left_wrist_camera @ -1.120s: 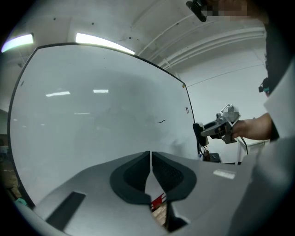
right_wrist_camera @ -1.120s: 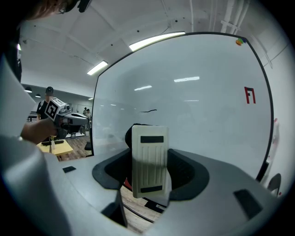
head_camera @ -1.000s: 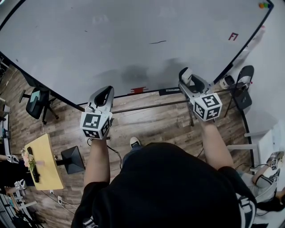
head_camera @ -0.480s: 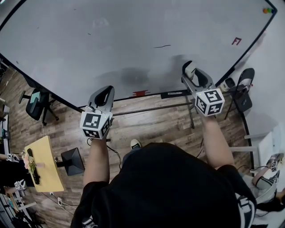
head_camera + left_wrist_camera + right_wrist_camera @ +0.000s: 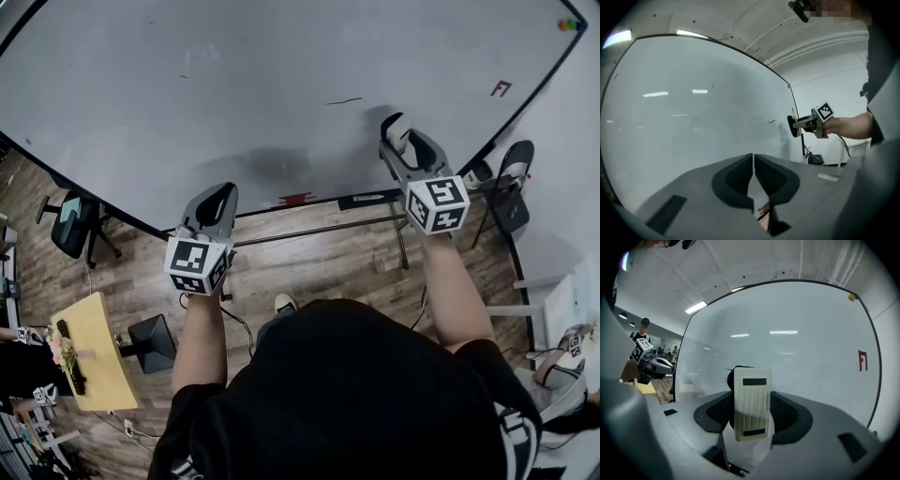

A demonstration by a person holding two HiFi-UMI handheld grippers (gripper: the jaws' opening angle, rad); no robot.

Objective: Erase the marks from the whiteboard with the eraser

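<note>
In the head view the right claw [image 5: 395,131] has risen up the whiteboard [image 5: 234,84], just below-right of the black mark [image 5: 343,100]. Left gripper view: the left claw [image 5: 753,161] is closed and empty. Right gripper view: the eraser [image 5: 751,401] is clamped, seemingly against the board.

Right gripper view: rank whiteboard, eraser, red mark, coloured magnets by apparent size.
1. whiteboard
2. eraser, which looks bigger because it sits close to the camera
3. red mark
4. coloured magnets, tiny at the board's top corner
</note>
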